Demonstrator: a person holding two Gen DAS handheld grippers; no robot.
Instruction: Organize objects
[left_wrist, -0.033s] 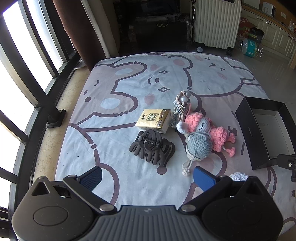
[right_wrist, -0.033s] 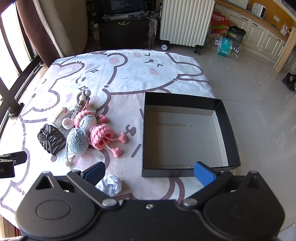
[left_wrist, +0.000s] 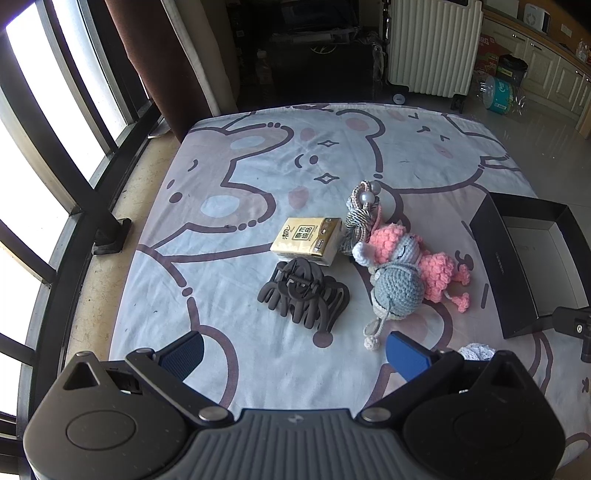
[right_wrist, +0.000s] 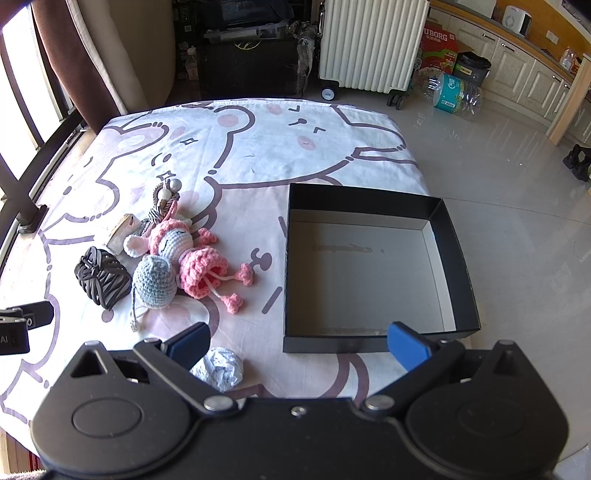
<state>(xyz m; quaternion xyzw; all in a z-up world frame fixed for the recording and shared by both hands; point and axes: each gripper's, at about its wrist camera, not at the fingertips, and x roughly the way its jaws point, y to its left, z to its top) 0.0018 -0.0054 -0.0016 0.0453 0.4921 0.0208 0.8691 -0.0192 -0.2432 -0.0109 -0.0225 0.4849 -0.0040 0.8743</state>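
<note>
A dark hair claw clip (left_wrist: 304, 293) lies on the cartoon bedsheet, with a yellow tissue pack (left_wrist: 306, 240) just behind it. A pink and grey crochet doll (left_wrist: 406, 271) and a beaded tassel charm (left_wrist: 360, 218) lie to their right. A crumpled white ball (right_wrist: 219, 369) sits near the front edge. An empty black box (right_wrist: 369, 273) stands at the right. My left gripper (left_wrist: 295, 356) is open, hovering short of the clip. My right gripper (right_wrist: 299, 343) is open, in front of the box's near wall. Both are empty.
The sheet-covered surface (right_wrist: 258, 155) ends at a tiled floor on the right. A window railing (left_wrist: 55, 221) runs along the left. A white ribbed suitcase (right_wrist: 369, 44) and a dark cabinet (right_wrist: 251, 55) stand beyond the far edge.
</note>
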